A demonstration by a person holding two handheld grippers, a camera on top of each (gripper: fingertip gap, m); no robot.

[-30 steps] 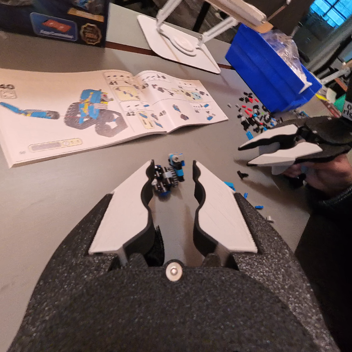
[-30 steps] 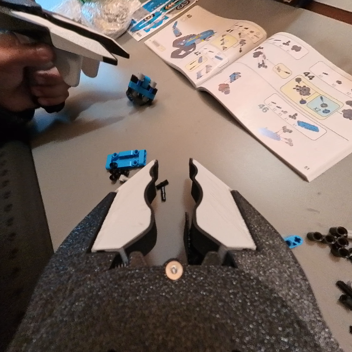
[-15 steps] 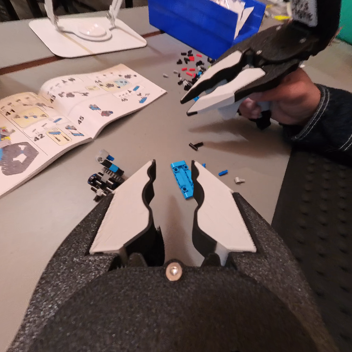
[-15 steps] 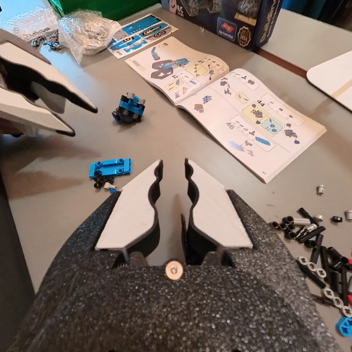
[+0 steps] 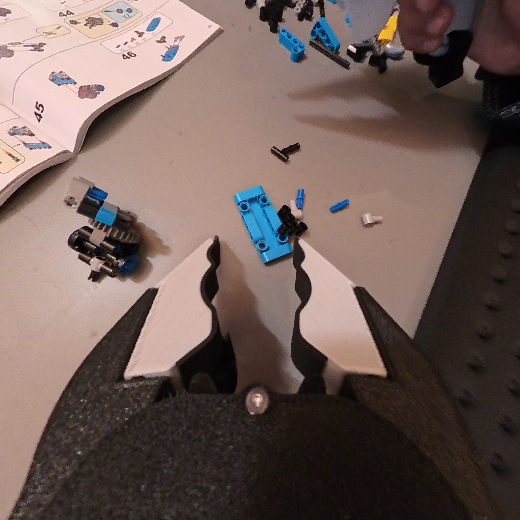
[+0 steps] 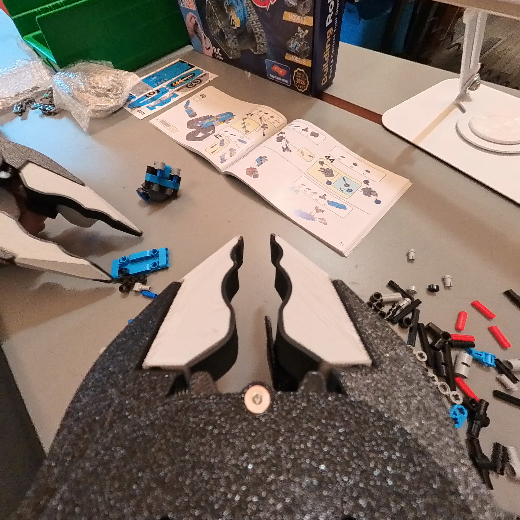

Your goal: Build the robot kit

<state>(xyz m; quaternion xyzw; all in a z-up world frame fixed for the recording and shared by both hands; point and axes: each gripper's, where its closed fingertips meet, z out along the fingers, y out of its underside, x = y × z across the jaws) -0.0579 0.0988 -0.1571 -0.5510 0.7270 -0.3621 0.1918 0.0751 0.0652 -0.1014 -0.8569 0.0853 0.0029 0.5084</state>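
Right view alone shows box [image 6: 264, 42], white stand [image 6: 461, 123], green bin [image 6: 107, 31]. Left gripper [image 5: 255, 241] low over table [image 5: 197, 140], fingers wide apart, empty; blue plate [image 5: 261, 225] just ahead, between tips. Right gripper [image 6: 256, 238] raised, fingers slightly apart, empty; booklet [image 6: 281, 168] ahead, loose pins [image 6: 439, 337] right.
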